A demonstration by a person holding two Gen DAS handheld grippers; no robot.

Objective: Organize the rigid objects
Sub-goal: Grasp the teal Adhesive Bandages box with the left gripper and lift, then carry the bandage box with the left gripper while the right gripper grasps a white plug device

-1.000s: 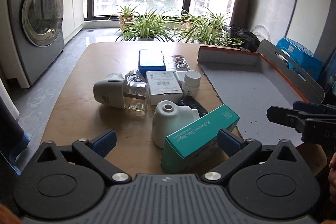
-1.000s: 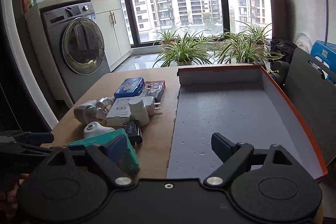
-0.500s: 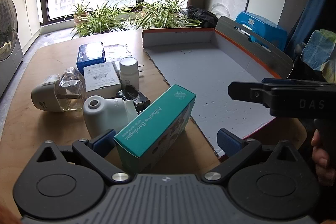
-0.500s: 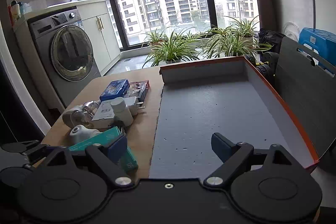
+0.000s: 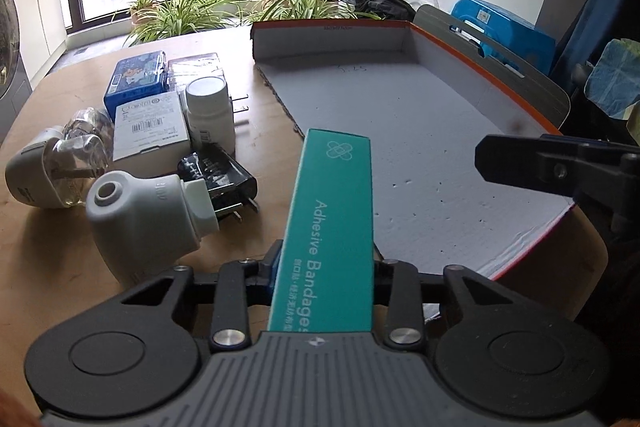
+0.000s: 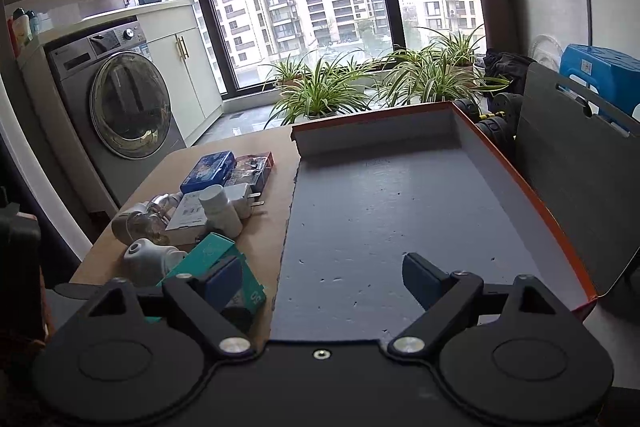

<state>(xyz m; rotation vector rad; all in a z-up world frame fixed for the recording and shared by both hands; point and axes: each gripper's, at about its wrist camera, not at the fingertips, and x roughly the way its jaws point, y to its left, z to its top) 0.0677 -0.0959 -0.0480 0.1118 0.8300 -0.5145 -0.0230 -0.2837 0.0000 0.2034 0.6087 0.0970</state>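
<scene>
One teal bandage box (image 5: pixel 334 223) sits clamped in the left gripper (image 5: pixel 325 265), whose jaws have just closed onto its sides, at the near edge of the one grey tray (image 5: pixel 400 131). Left of the tray lie perhaps nine other items, among them one white bottle (image 5: pixel 210 107) and one blue box (image 5: pixel 136 83). The right gripper (image 6: pixel 320 277) hangs spread and empty over the tray.

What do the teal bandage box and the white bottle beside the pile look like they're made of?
The teal bandage box, clamped in the left gripper, looks like matte printed cardboard: sharp folded edges, flat panels. The white bottle looks like smooth, slightly glossy plastic, with a soft highlight on its cap; contents can't be seen.
</scene>
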